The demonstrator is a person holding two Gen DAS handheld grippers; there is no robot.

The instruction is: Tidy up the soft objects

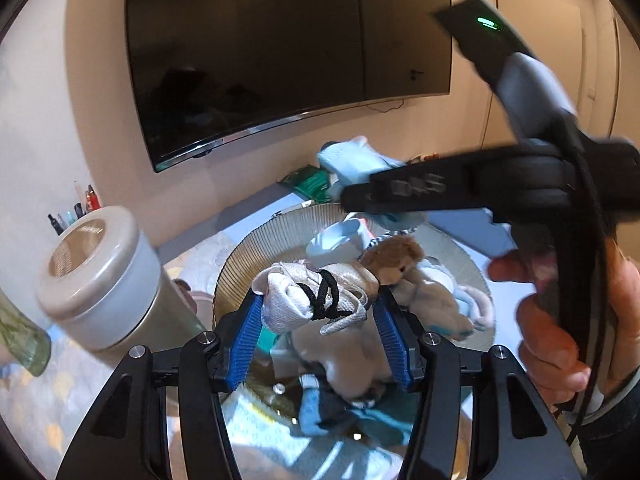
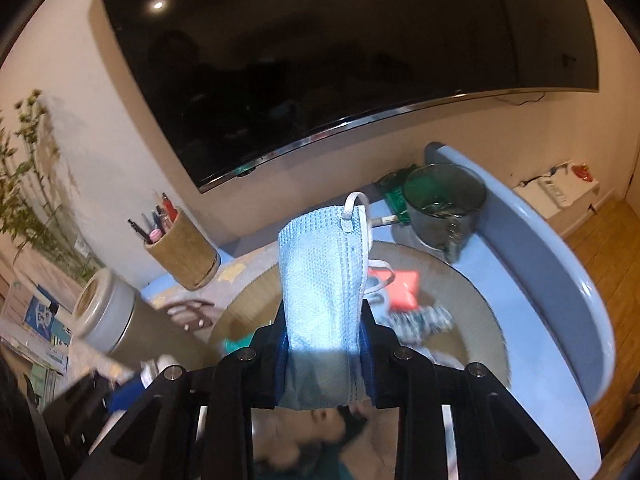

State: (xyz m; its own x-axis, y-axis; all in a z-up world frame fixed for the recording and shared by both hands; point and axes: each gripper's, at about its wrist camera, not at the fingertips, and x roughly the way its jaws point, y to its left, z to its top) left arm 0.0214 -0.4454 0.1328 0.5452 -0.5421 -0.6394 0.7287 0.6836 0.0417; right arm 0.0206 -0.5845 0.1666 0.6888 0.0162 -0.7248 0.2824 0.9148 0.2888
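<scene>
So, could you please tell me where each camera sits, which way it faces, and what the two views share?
Left wrist: on the left claw, looking down at the round tray and TV; the right hand shows.
Right wrist: on the right claw, clamping a blue cloth, facing the same wall; no hand visible.
Shared: TV, tray, pen holder, lidded canister.

A round tray (image 2: 460,280) sits on the table (image 2: 540,240) below the wall-mounted screen (image 2: 320,60). At its ten o'clock stands a pen holder (image 2: 184,252), at nine o'clock a lidded jar (image 2: 108,312), at one o'clock a glass mug (image 2: 444,204). A plush toy (image 1: 400,260) lies on the tray.
</scene>
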